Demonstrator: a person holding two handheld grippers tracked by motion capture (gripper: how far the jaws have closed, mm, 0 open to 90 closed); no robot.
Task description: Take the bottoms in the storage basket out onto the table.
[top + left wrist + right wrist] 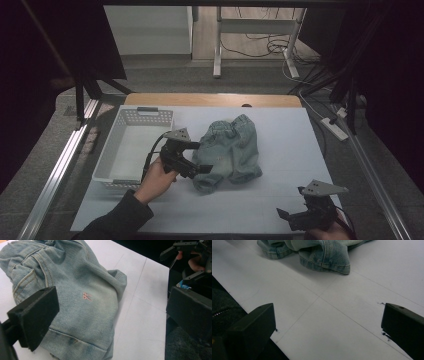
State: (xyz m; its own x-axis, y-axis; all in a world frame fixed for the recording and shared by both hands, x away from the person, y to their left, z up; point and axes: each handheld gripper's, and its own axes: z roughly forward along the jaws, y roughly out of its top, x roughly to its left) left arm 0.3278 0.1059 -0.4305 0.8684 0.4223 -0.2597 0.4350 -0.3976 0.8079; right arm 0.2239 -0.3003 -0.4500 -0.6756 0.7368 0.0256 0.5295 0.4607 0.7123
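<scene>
**Denim shorts crumpled mid-worktop, both tools open**

Pale blue denim shorts [230, 150] lying bunched near the middle of the white worktop [280, 200], waistband toward the far edge, leg hems toward the near side. Just left of them, a white plastic basket [131, 145] with perforated walls and a grey handle on its far rim, standing on the worktop's left part. Nothing between the basket and the shorts except the left tool and the hand [157, 177] holding it. Beyond the worktop, a wooden strip, grey floor, table legs and loose cables. Dark frame bars on either side.

Left tool [197, 157] held at the left edge of the shorts, jaws spread wide apart, clamped on nothing. Seen from the left gripper view, one jaw hanging over the denim by the hem, the other out over the worktop's edge side; contact between jaw and cloth impossible to tell. Right tool [292, 216] low at the near right corner, well apart from the shorts, jaws likewise spread wide and empty over bare white surface.

Worn, faded twill with orange-brown stitching along pockets and seams, a small pink embroidered mark [86, 296] on one leg, thick folded cuffs darker at the edge. Soft, irregular heap, one leg folded over the other. Worktop matte and smooth, crossed by thin pencil-like lines and a few dark specks. Jaws black, blocky, flat-faced, matte.
</scene>
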